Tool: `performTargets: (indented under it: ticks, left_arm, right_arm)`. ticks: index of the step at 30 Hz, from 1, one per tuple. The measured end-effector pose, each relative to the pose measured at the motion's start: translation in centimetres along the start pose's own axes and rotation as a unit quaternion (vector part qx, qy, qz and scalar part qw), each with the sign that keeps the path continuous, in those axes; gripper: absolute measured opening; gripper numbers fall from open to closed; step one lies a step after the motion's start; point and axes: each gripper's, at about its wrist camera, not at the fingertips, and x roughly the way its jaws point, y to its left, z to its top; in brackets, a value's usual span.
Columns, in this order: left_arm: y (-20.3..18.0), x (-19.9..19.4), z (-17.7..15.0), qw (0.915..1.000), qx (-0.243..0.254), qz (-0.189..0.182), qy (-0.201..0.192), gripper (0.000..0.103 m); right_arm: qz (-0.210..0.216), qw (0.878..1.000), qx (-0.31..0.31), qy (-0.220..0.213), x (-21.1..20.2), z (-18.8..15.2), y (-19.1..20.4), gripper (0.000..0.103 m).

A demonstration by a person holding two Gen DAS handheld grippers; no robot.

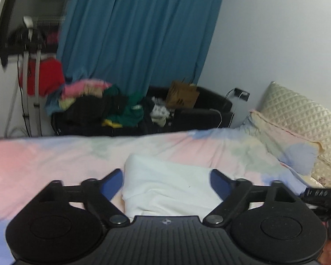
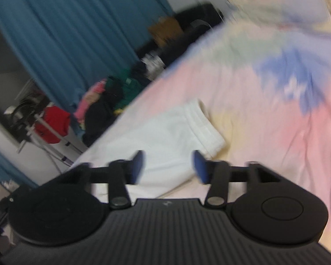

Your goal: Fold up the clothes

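Behind the bed (image 1: 55, 154) hangs a blue curtain (image 1: 139, 33), and below it a dark sofa (image 1: 209, 110) is heaped with unsorted clothes (image 1: 99, 101), presumably the pile that waits its turn; the bed itself, under a pastel sheet of pink, blue and pale green, serves as the folding surface, wide and soft enough to lay a garment flat. On it lies a white garment (image 1: 165, 187), already folded into a compact block with a ribbed band showing at one end in the right wrist view (image 2: 200, 121); it rests alone on the sheet, clear of the quilted pillow (image 1: 298, 119) at the head. The left gripper (image 1: 166, 183) has its jaws spread wide with nothing between the blue pads, the white fold visible beyond them and untouched; the right gripper (image 2: 167, 165) likewise stands released, empty, above the near edge of the fold. Both seem to be let go because the fold looks finished; the blur in the right view suggests a hand in motion, likely toward the next piece.
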Motion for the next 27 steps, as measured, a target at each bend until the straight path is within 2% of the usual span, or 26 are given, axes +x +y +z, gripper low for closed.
performTargets:
  ticks: [1, 2, 4, 7, 15, 17, 21, 27]
  left_arm:
    - [-0.7, -1.5, 0.2, 1.0000, 0.007, 0.001, -0.006, 0.092]
    - [-1.3, -3.0, 0.4, 0.9998, 0.014, 0.003, -0.014, 0.094]
    - [-2.6, -6.3, 0.6, 0.9991, 0.027, 0.012, -0.030, 0.103]
    - [-4.2, -10.7, 0.5, 0.9982, 0.039, 0.015, -0.044, 0.103]
    - [-7.2, -21.3, -1.3, 0.9944, 0.065, 0.032, -0.078, 0.103]
    - [-7.7, -23.7, -2.0, 0.9925, 0.072, 0.042, -0.089, 0.103]
    - [-7.7, -27.8, -3.7, 0.9914, 0.054, 0.051, -0.108, 0.103]
    - [-7.3, -31.9, -7.3, 0.9892, 0.057, 0.071, -0.115, 0.103]
  right_arm:
    - [0.008, 1.000, -0.014, -0.015, -1.8, 0.0, 0.6, 0.088]
    - [0.016, 0.999, -0.029, -0.029, -3.5, 0.1, 1.2, 0.090]
    - [0.024, 0.997, -0.061, -0.045, -5.8, 0.2, 2.7, 0.090]
    - [0.029, 0.992, -0.107, -0.066, -9.6, 0.0, 4.5, 0.090]
    - [0.045, 0.981, -0.161, -0.101, -17.8, -2.7, 7.1, 0.090]
    - [0.050, 0.978, -0.171, -0.108, -19.2, -3.7, 7.4, 0.090]
    - [0.052, 0.974, -0.184, -0.124, -21.1, -6.2, 7.5, 0.090]
    - [0.049, 0.971, -0.195, -0.127, -21.2, -9.8, 7.0, 0.090]
